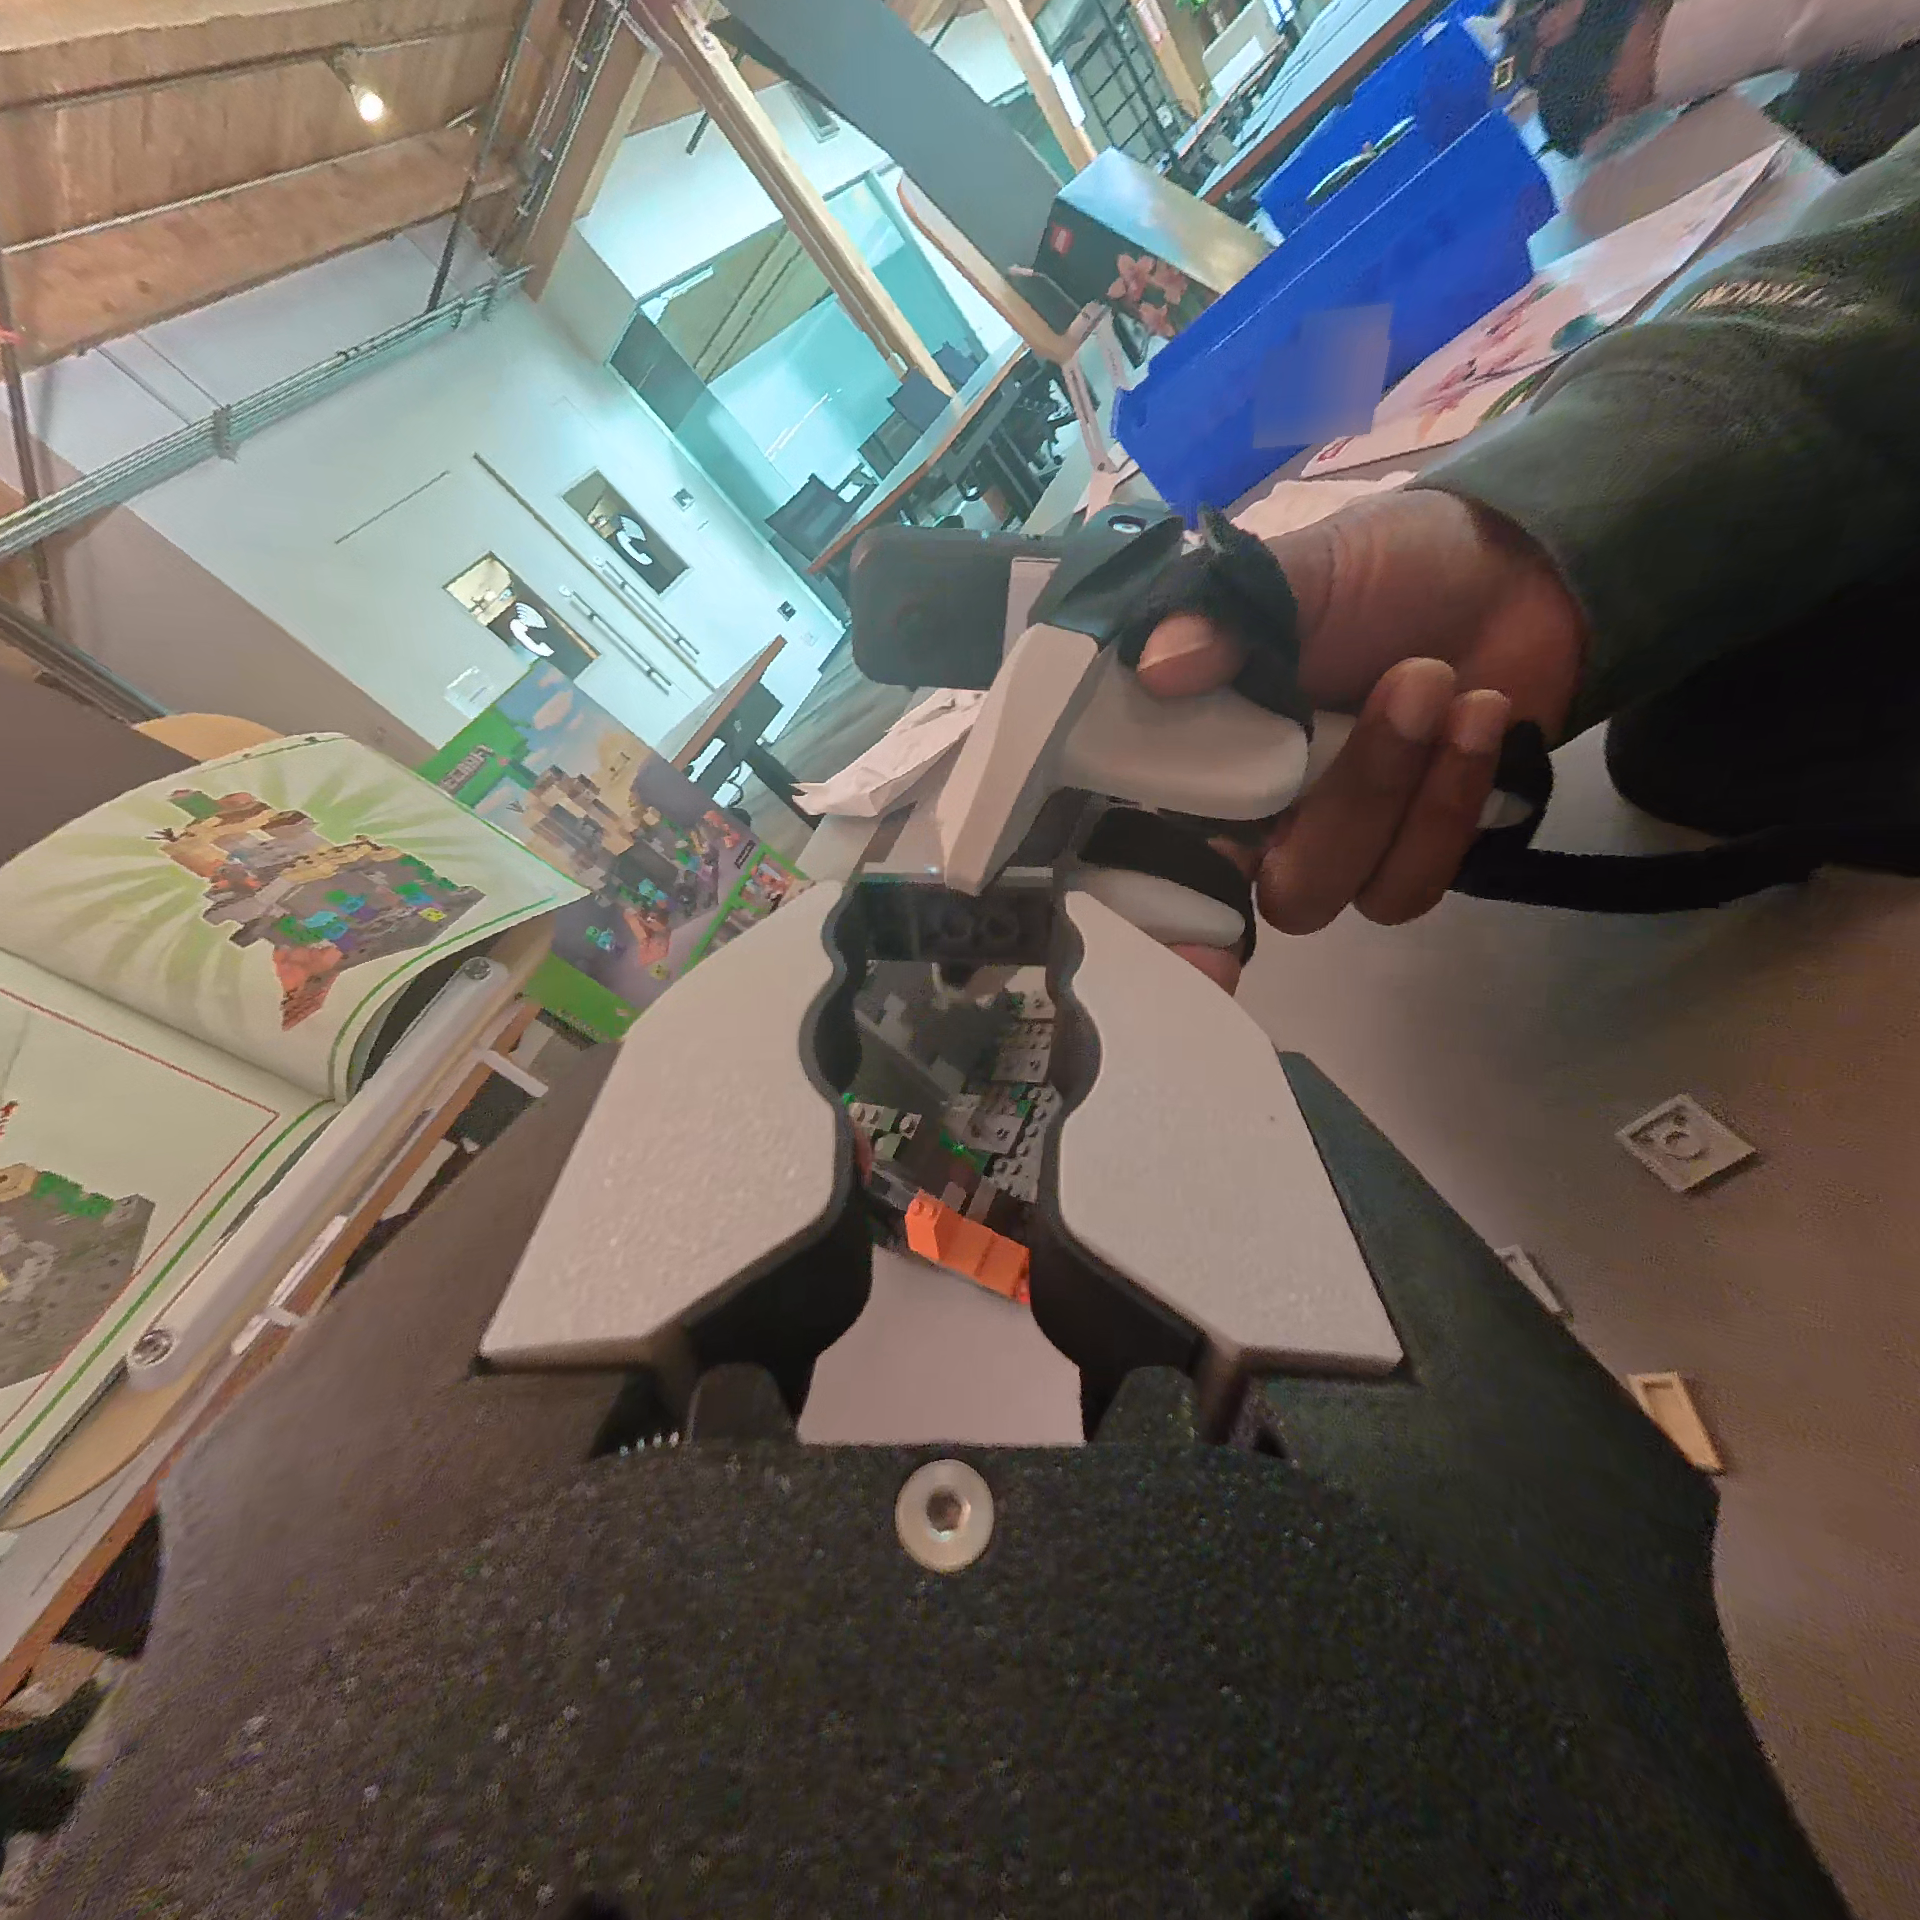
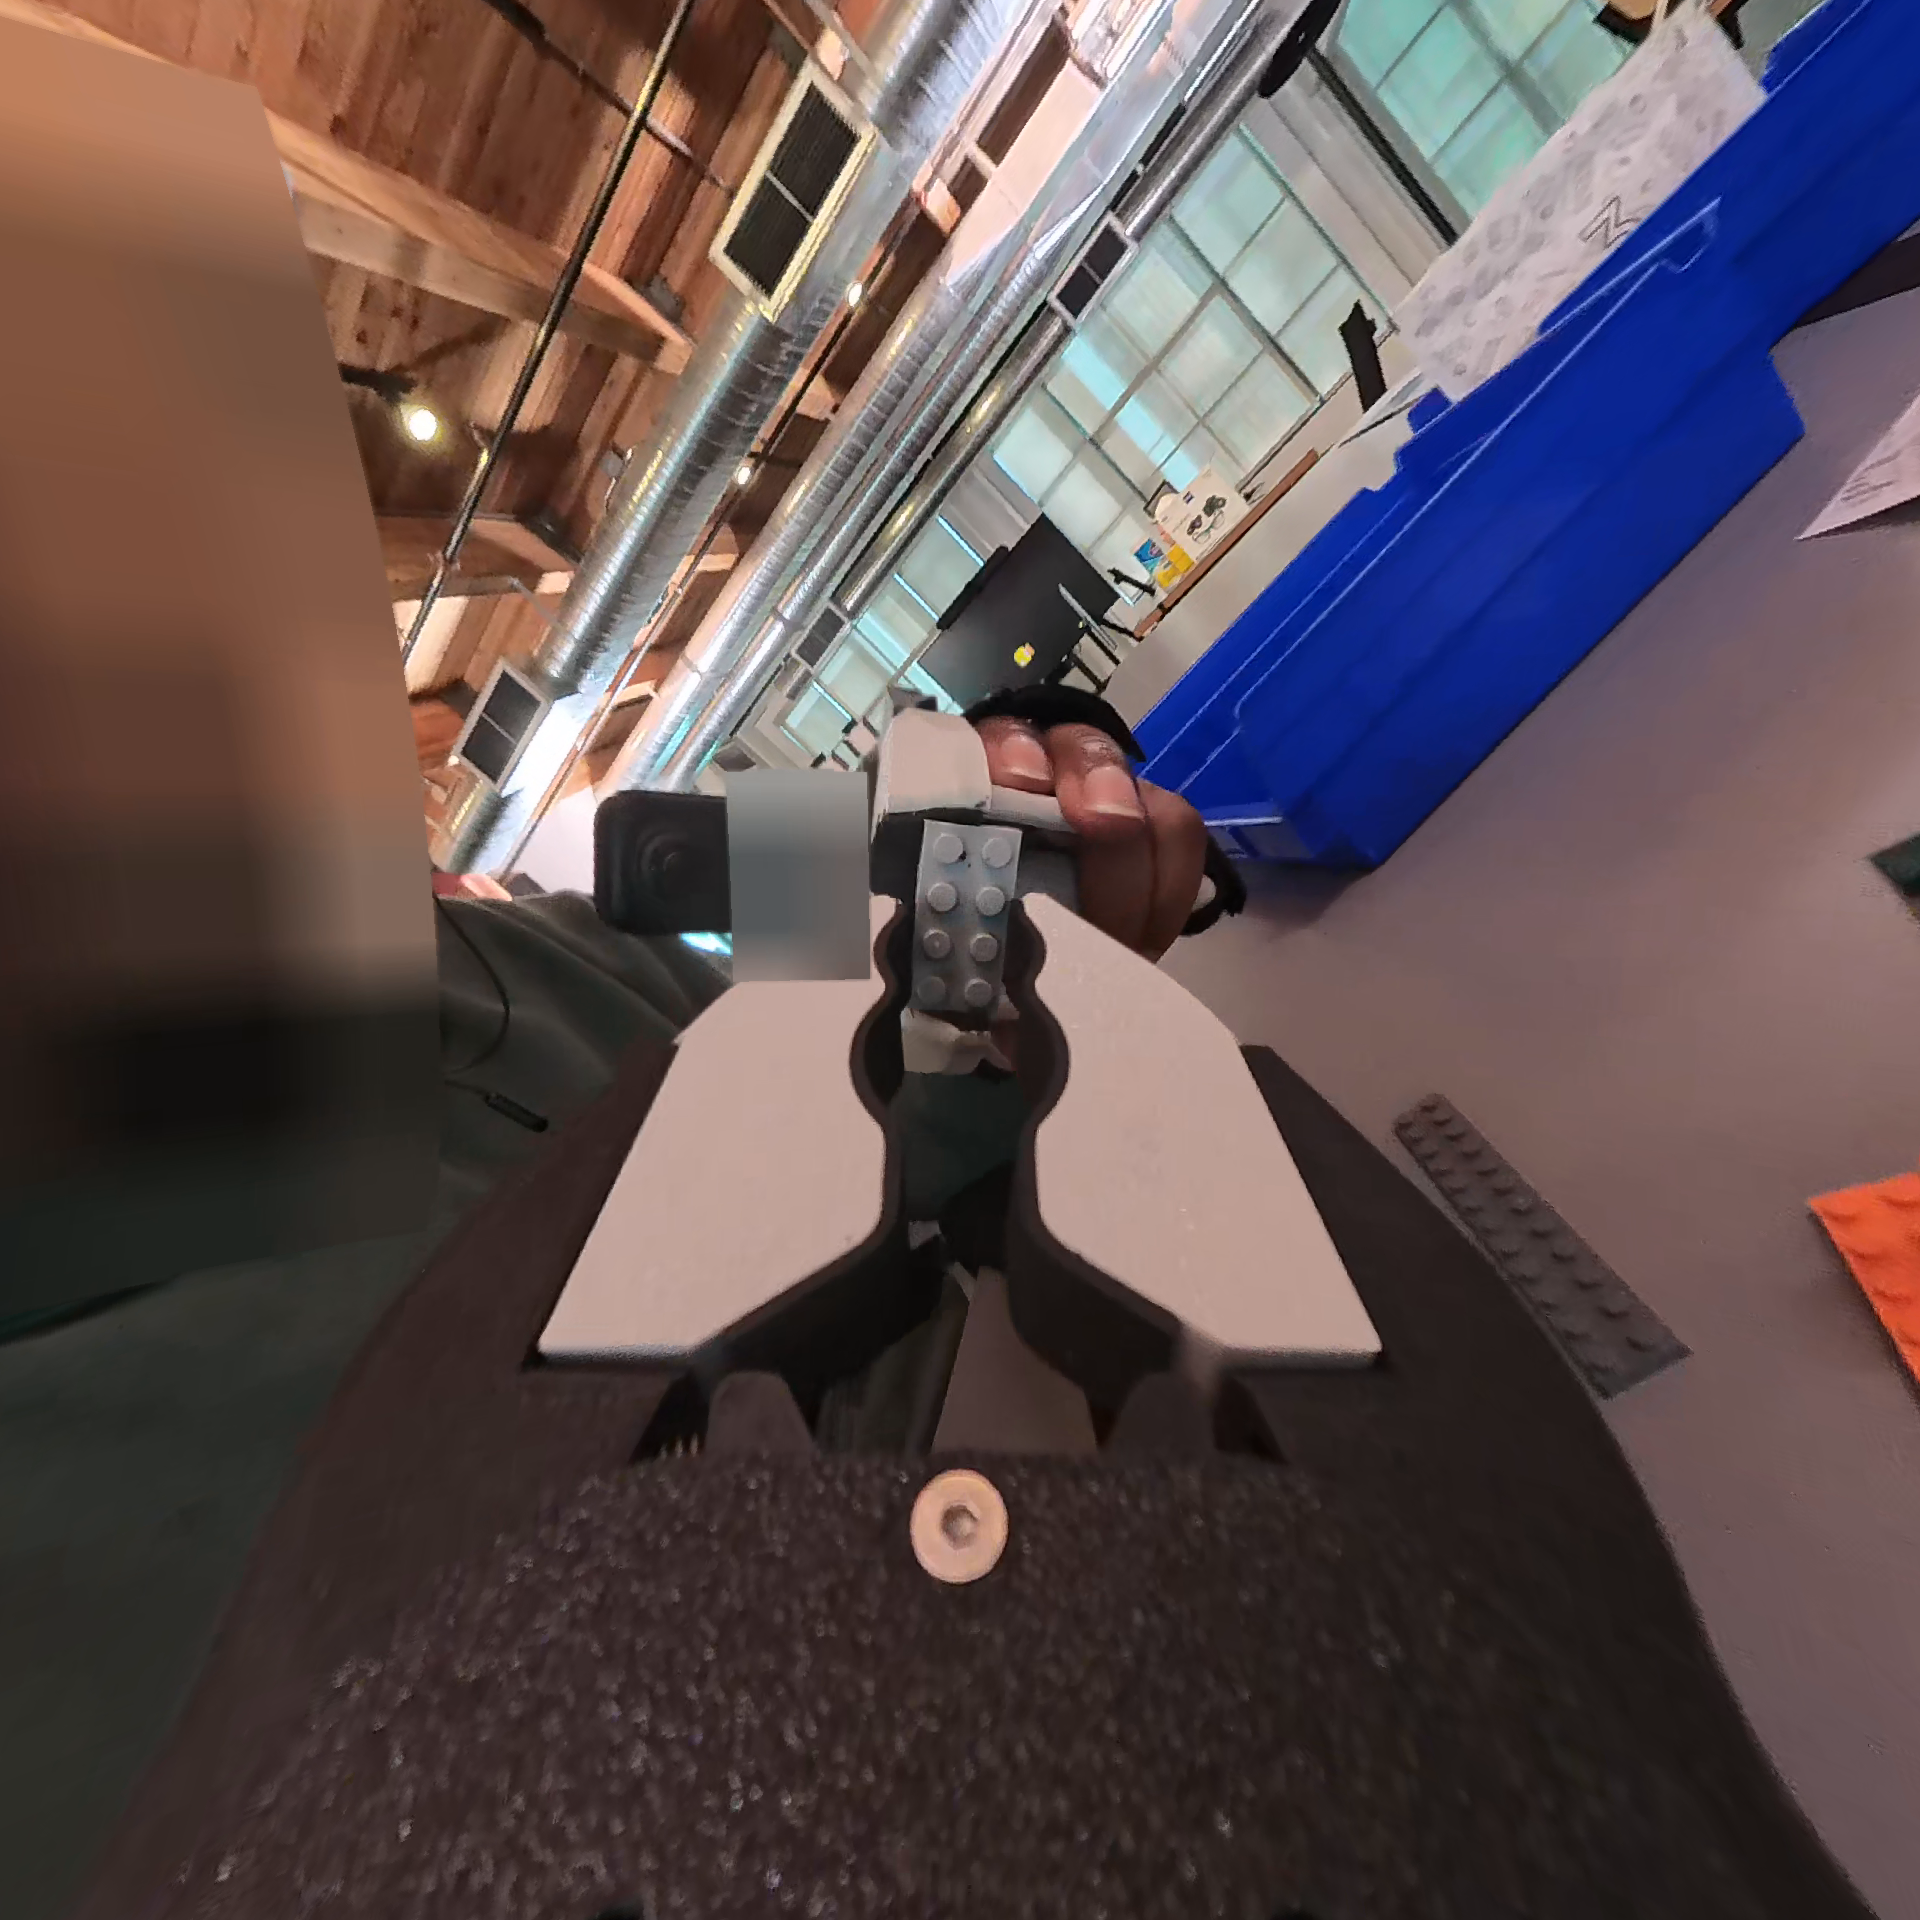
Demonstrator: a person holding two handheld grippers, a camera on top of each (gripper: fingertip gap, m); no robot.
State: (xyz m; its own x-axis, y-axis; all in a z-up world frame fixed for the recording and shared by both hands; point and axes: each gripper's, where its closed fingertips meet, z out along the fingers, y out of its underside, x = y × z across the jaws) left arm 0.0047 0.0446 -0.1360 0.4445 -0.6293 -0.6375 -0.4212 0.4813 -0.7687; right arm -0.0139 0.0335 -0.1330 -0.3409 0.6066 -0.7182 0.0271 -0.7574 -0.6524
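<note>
The right gripper [image 2: 961, 935] pinches a light grey studded plastic brick [image 2: 961, 920], two studs wide and four long, between its matte grey fingers [image 2: 1122, 1049]. The left gripper [image 1: 951, 930] appears to clamp the same brick's dark hollow underside [image 1: 951, 928], though shadow blurs the contact. Both meet above a smooth grey tabletop [image 2: 1558, 935] beside glossy blue plastic bins [image 2: 1507, 623], beneath timber ceiling beams [image 2: 468, 260]. An open printed instruction booklet [image 1: 208, 935] lies left.

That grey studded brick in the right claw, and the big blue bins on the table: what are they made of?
The grey brick looks like hard moulded plastic: crisp round studs, smooth matt face. The blue bins also look like plastic, glossier, with moulded ridges and soft highlights along the edges. Neither can be confirmed by sight alone.
</note>
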